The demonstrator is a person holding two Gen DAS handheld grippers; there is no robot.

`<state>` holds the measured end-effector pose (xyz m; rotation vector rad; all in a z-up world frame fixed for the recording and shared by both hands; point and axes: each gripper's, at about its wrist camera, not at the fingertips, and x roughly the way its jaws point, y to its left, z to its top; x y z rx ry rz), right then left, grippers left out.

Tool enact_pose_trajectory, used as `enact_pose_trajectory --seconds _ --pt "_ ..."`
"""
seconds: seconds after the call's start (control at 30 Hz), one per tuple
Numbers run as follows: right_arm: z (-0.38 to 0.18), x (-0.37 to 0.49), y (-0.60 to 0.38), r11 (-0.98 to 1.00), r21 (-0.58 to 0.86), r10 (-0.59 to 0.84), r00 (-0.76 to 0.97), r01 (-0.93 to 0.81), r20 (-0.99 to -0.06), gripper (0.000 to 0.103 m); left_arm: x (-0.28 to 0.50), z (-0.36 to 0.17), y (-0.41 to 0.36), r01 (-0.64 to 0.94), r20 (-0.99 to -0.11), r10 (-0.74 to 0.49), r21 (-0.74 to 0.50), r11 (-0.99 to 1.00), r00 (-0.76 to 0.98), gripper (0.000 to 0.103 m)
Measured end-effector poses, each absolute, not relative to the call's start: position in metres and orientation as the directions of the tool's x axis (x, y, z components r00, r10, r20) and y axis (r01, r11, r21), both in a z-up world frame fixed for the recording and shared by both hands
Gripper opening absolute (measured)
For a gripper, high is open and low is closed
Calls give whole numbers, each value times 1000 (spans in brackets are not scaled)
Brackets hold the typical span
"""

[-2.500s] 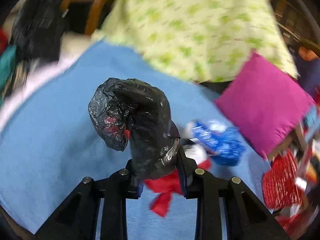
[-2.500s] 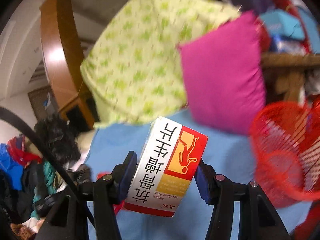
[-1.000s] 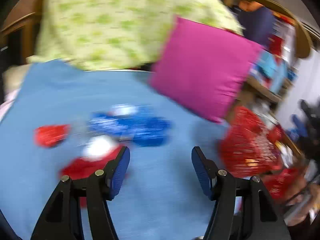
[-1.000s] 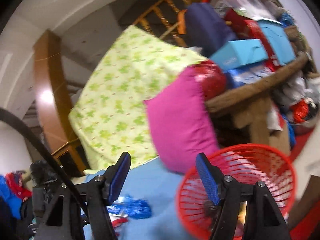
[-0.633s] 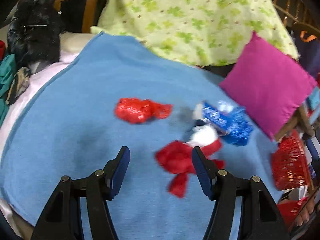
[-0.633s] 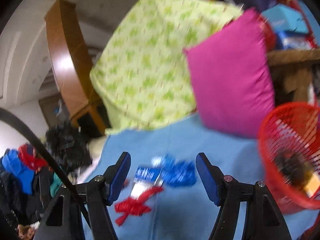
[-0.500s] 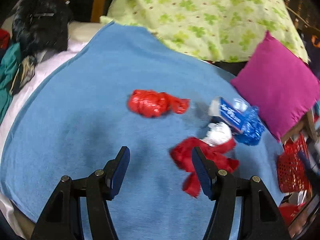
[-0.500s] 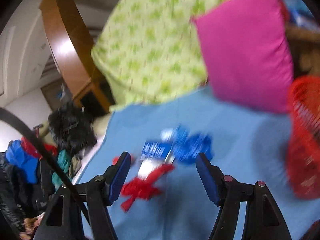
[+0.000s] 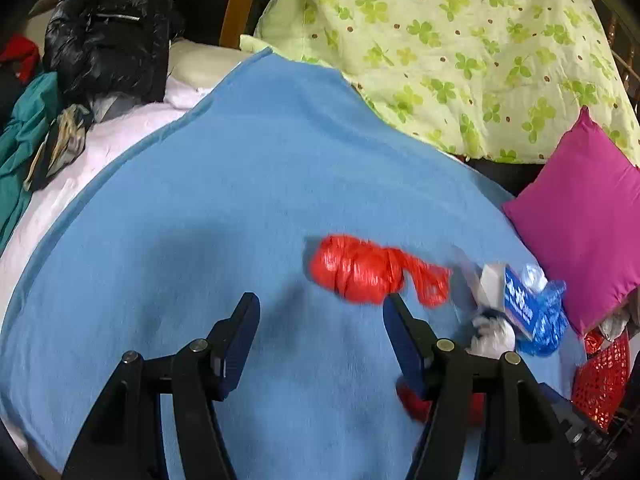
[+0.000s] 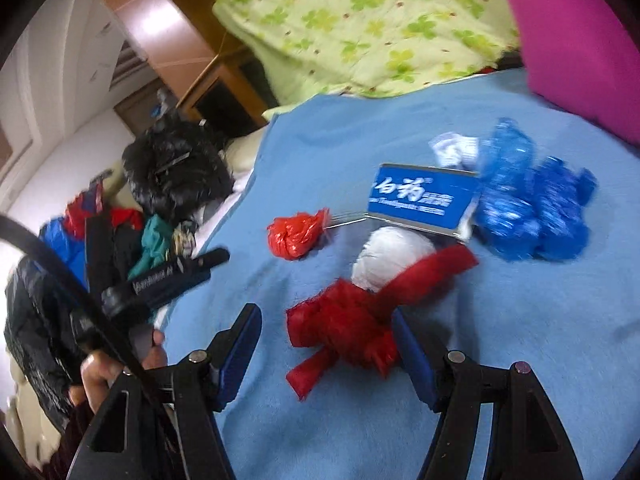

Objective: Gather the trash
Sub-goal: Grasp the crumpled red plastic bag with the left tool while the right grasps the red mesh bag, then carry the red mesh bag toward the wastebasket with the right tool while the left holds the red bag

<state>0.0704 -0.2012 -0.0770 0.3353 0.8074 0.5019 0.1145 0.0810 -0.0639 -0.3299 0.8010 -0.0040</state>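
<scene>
A: How is the scene lit?
B: Even indoor light is cast; glare is seen on the wooden headboard (image 10: 160, 36), soft shadows on the blue blanket (image 9: 240, 200).
A: Sharpness?
B: Slight motion blur is noted; both views are bent and vignetted at the edges.

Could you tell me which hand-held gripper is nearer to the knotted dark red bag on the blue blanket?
Right. The right hand-held gripper has the dark red bag just ahead of its open jaws. The left hand-held gripper is off to the bag's side, aimed toward the orange-red bag.
</scene>
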Motion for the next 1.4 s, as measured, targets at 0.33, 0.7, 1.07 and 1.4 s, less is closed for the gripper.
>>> enact_pose_trajectory --seconds 0.33,0.7,1.07,1.4 --pt "-101 94 -160 833 359 542 490 -422 -682 71 156 -74 66 -28 -674 -224 -341 940 704 66" --pt "-113 89 -157 863 275 475 491 -424 -731 40 184 -108 59 -26 -711 -342 -451 892 614 38" --pt "-90 66 -193 870 293 477 526 -397 -704 40 150 -80 58 -19 -692 -279 -389 921 666 30" --pt "-55 39 -251 887 349 462 626 -303 -629 40 85 -31 42 5 -601 -188 -292 956 777 30"
